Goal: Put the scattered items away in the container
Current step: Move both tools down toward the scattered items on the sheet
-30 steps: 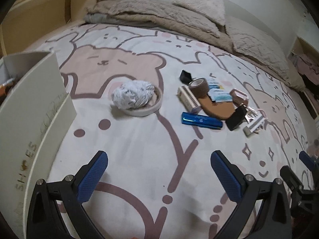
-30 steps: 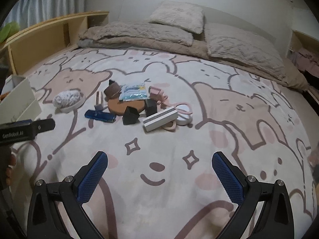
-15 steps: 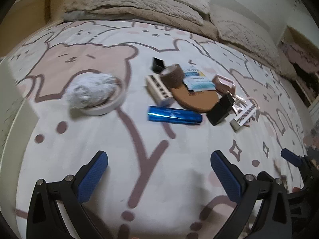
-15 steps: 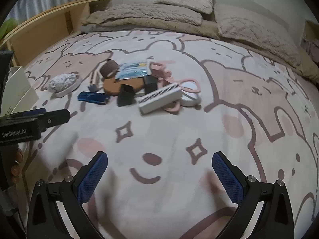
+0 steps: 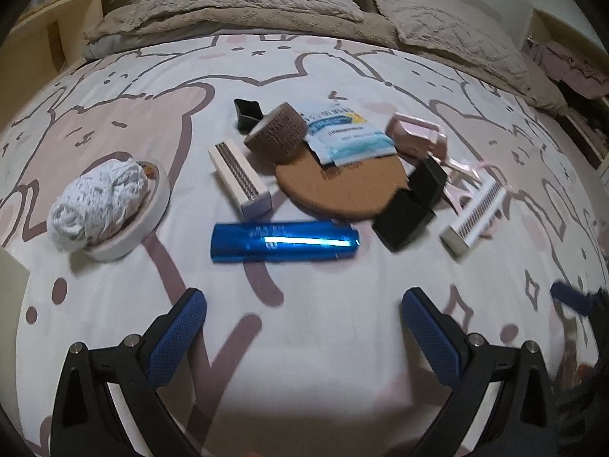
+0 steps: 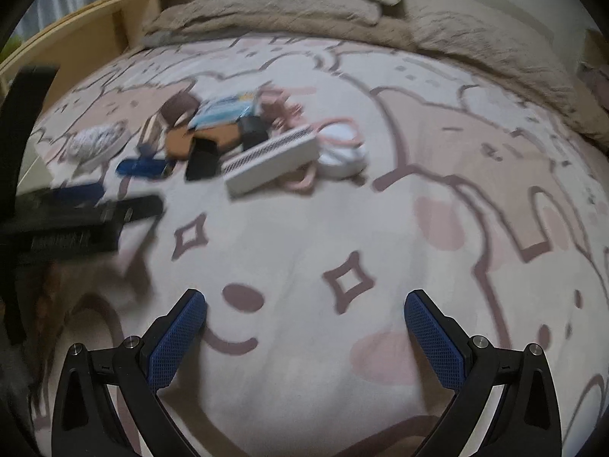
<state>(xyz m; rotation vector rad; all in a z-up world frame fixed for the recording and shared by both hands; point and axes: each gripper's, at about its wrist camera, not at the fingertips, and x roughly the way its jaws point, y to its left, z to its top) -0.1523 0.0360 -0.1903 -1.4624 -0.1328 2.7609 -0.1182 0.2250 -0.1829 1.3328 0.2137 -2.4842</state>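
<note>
Scattered items lie on a bear-print bedspread. In the left wrist view my left gripper (image 5: pixel 304 304) is open and empty, just short of a shiny blue tube (image 5: pixel 283 242). Beyond it lie a white box (image 5: pixel 239 178), a brown bandage roll (image 5: pixel 276 132), a cork disc (image 5: pixel 338 181), a blue-white packet (image 5: pixel 344 131), black blocks (image 5: pixel 403 221), a pink case (image 5: pixel 416 135) and a second white box (image 5: pixel 474 218). A grey-white cloth ball (image 5: pixel 101 200) sits on a tape ring. My right gripper (image 6: pixel 304 312) is open and empty, well short of the pile (image 6: pixel 232 141).
A pale box corner (image 5: pixel 11 289) shows at the left edge of the left wrist view. Beige blankets and pillows (image 5: pixel 266 3) lie at the head of the bed, with wooden shelving (image 5: pixel 49 34) at the left. The left gripper (image 6: pixel 76 213) shows in the right wrist view.
Both grippers have moved forward toward the pile of items, which now looks larger. The pale box has slid almost out of the left wrist view. Both stay open.
</note>
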